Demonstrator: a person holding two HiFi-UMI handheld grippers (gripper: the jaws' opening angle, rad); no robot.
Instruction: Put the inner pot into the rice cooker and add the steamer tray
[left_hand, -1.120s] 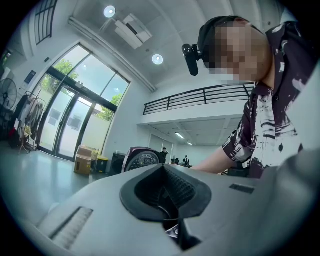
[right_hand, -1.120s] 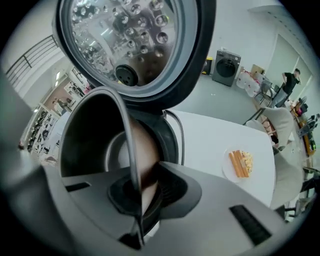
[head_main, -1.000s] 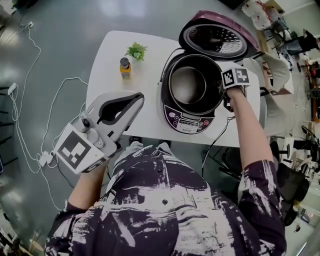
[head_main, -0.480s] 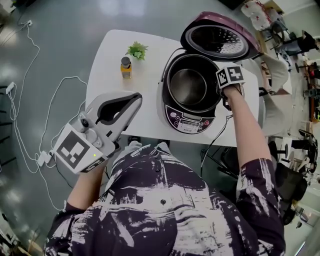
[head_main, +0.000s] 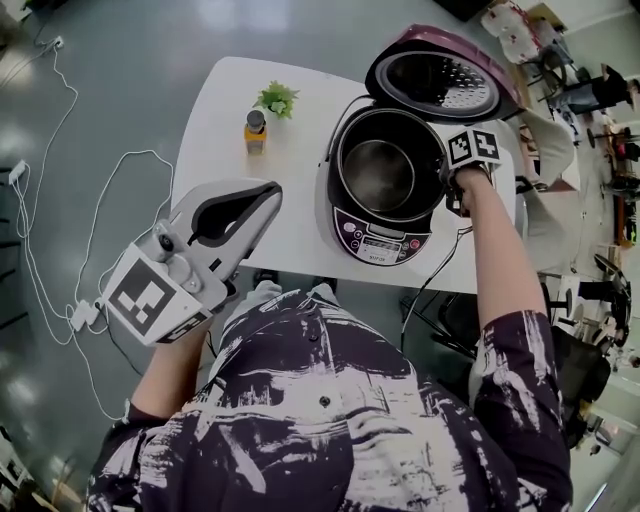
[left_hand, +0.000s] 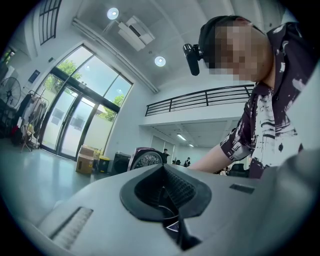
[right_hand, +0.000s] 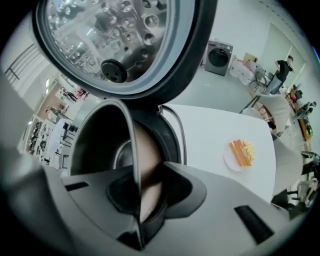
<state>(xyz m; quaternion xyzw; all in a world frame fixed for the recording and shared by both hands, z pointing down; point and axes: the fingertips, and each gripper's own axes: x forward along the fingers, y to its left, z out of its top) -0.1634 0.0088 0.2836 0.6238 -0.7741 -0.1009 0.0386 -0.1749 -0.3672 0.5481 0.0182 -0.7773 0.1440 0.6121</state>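
Fingers of the left gripper (head_main: 268, 196) are pressed together on nothing, idle beside the table (head_main: 290, 120). Farther out, the right gripper (right_hand: 145, 172) pinches the rim of the inner pot (head_main: 385, 170), and its jaws have just been opening slightly; how firmly the pads press I cannot say. Below those fingers the pot sits in the rice cooker (head_main: 372, 243), its lid (head_main: 440, 80) raised beyond. Release seems begun; no steamer tray shows.
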